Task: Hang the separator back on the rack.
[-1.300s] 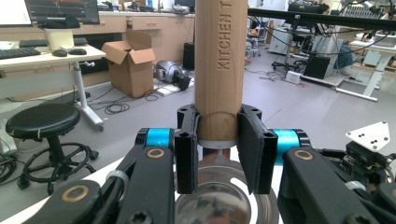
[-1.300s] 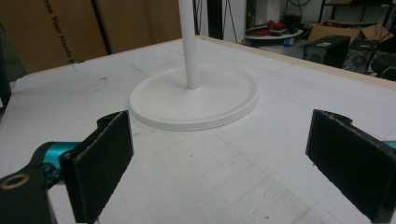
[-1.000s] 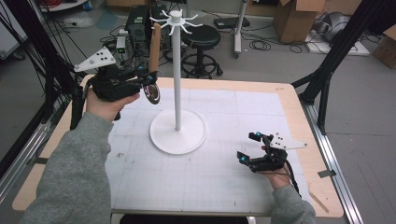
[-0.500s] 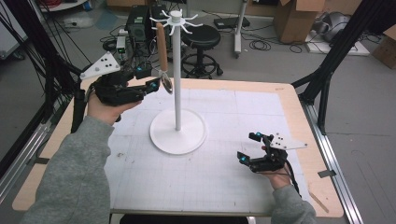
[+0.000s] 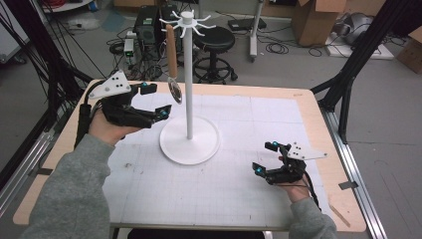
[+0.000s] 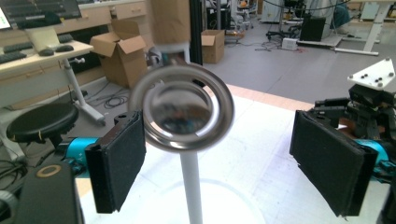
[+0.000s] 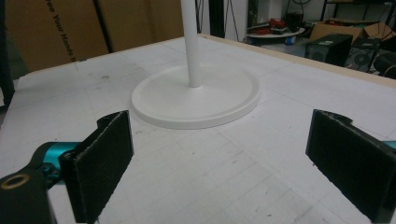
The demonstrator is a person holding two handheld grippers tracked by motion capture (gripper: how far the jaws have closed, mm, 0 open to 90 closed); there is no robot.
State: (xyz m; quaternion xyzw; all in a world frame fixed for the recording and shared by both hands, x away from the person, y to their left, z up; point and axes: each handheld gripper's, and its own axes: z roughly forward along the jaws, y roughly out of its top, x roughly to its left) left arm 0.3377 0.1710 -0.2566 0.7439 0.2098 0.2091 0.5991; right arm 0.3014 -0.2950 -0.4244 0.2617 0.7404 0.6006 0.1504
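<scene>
Wooden-handled utensil [image 5: 172,55] hanging (white stand [image 5: 189,114]), left gripper [image 5: 155,102] agape

Grey sleeves; black tongs [image 5: 158,102] with teal joints, dark pads, grey three-cornered screw-dotted plates

I see my left tongs [image 5: 153,102] now standing open and empty, where a second ago they gripped the utensil with the brown handle [image 5: 171,51] and ringed metal head [image 5: 175,90]. That utensil now hangs free from a hook of the white stand [image 5: 188,74], after being carried up and toward the pole over the last second. My left hand [image 5: 107,127] sits a little lower and farther back from the pole, the ringed head [image 6: 181,113] dangling just ahead of the open jaws.
</scene>
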